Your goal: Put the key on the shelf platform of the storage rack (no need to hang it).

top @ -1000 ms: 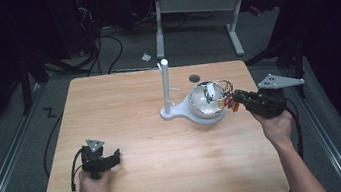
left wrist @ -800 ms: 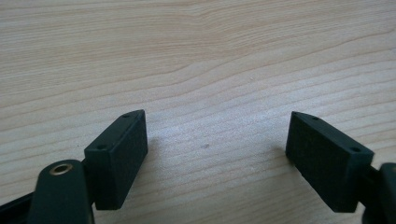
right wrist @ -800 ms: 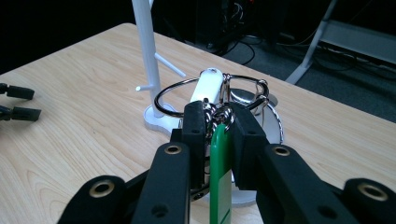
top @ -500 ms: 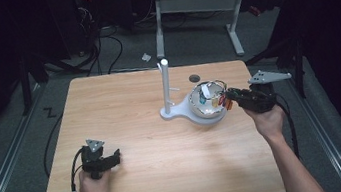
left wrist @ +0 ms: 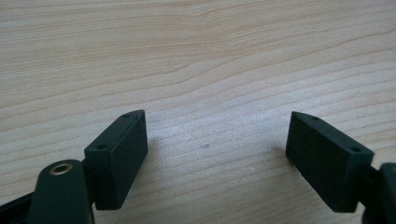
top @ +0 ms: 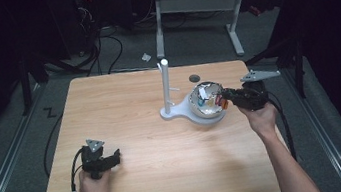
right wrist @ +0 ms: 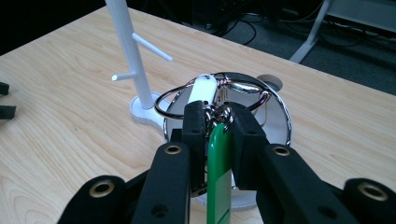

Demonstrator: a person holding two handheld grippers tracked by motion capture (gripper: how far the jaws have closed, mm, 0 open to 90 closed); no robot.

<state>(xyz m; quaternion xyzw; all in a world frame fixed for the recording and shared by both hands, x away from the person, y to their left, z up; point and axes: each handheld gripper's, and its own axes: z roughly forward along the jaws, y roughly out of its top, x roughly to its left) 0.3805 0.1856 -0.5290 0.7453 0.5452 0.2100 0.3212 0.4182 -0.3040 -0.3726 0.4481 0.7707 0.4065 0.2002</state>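
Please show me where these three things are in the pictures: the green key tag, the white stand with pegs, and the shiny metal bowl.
green key tag (right wrist: 218, 158), right gripper view, on its flat green face.
white stand (right wrist: 132, 56), right gripper view, on the upright pole.
metal bowl (top: 199, 107), high view, on its outer wall.

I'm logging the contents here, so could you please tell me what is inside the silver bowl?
The silver bowl holds coloured key tags on wire rings. The right gripper pinches a green tag above it, hiding the bowl's bottom.
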